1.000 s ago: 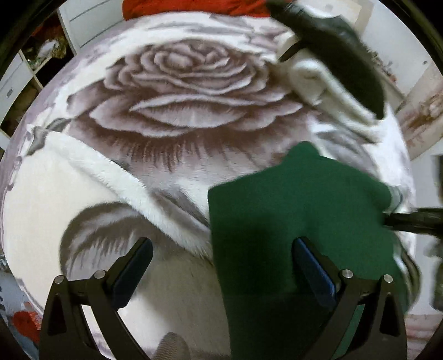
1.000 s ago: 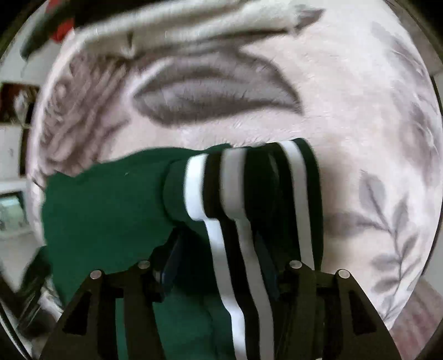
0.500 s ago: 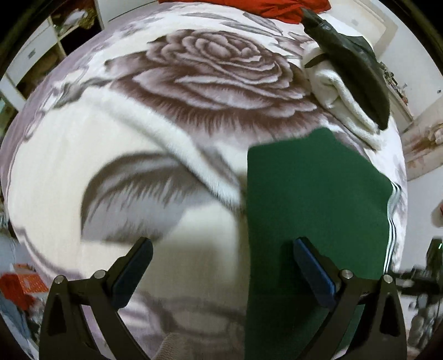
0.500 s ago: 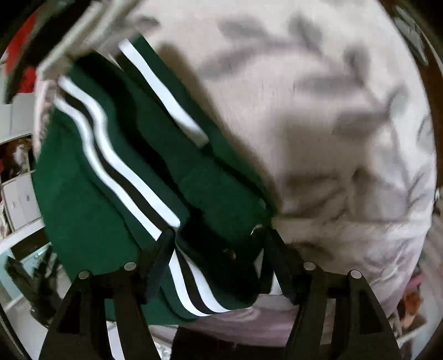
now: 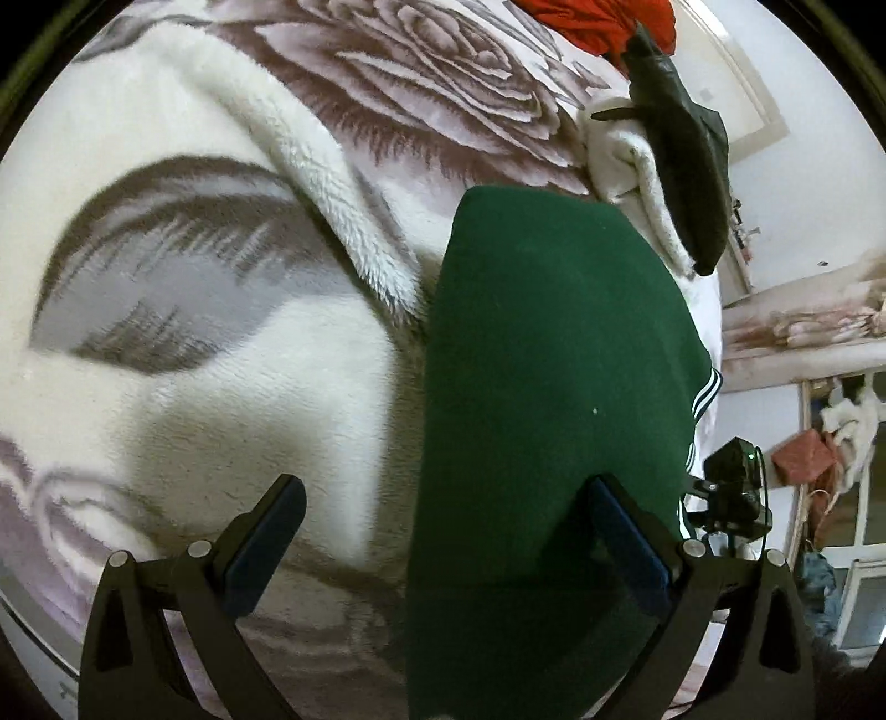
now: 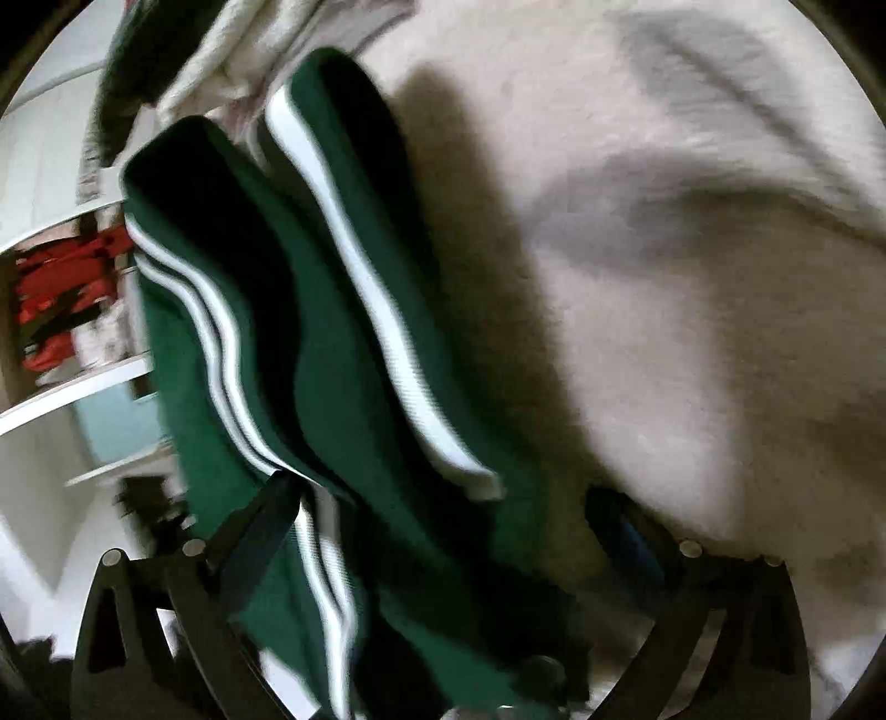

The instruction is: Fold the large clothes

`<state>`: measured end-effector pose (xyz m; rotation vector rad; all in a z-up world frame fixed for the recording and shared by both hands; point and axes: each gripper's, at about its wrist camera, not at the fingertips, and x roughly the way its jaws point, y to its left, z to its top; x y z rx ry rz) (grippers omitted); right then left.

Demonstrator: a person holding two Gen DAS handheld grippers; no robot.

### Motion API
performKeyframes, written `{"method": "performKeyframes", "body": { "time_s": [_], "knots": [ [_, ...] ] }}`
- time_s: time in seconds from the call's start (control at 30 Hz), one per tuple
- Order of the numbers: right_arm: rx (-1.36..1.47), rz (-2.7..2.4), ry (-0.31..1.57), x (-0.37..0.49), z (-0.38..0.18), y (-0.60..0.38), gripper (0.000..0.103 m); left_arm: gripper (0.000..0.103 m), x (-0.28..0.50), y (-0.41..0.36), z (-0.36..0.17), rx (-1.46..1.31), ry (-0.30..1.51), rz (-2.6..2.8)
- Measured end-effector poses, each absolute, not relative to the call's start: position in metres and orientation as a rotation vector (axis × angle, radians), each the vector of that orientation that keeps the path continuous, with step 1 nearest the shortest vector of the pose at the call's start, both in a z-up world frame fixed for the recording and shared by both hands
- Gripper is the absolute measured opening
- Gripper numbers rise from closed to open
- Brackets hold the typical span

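Green fabric fills most of what both cameras catch: a folded green garment (image 5: pixel 548 387) with white stripes lies flat on a plush rose-print blanket (image 5: pixel 221 310), its long edge running up the blanket toward a rolled white towel (image 5: pixel 637 166) and a dark garment (image 5: pixel 686 160) draped over it. The left gripper (image 5: pixel 443 531) stands with its jaws spread wide, the right-hand finger over the green cloth, the other over bare blanket, pinching nothing. The right gripper (image 6: pixel 443 526) also looks spread, with striped folds (image 6: pixel 343 310) bunched between the fingers; whether it grips them I cannot tell, as that view is blurred. A red cloth (image 5: pixel 592 22) lies at the blanket's far end.
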<state>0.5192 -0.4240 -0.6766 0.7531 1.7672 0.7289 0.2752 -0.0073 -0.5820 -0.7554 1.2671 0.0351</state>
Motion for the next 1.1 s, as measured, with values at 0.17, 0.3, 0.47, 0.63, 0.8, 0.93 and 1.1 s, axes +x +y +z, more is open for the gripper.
{"method": "performKeyframes", "body": {
  "time_s": [0.17, 0.3, 0.47, 0.63, 0.8, 0.93, 1.1],
  "knots": [
    [0.761, 0.873, 1.823, 0.508, -0.684, -0.391, 0.103, 0.103, 0.278, -0.015, -0.573, -0.661, 1.266, 0.057],
    [0.767, 0.873, 1.849, 0.515, -0.688, -0.385, 0.103, 0.103, 0.279, -0.018, -0.571, -0.631, 1.268, 0.068],
    [0.749, 0.853, 1.871, 0.517, -0.696, -0.372, 0.103, 0.103, 0.28, -0.024, -0.572, -0.615, 1.275, 0.056],
    [0.739, 0.819, 1.864, 0.514, -0.695, -0.363, 0.103, 0.103, 0.277, -0.03, -0.571, -0.605, 1.282, 0.04],
    [0.681, 0.782, 1.831, 0.499, -0.675, -0.345, 0.085, 0.103, 0.28, -0.034, -0.576, -0.591, 1.298, 0.028],
    [0.714, 0.751, 1.808, 0.481, -0.656, -0.343, 0.067, 0.103, 0.278, -0.038, -0.58, -0.564, 1.318, 0.018],
    [0.877, 0.698, 1.781, 0.448, -0.631, -0.344, 0.054, 0.103, 0.275, -0.037, -0.585, -0.54, 1.337, 0.009]
  ]
}}
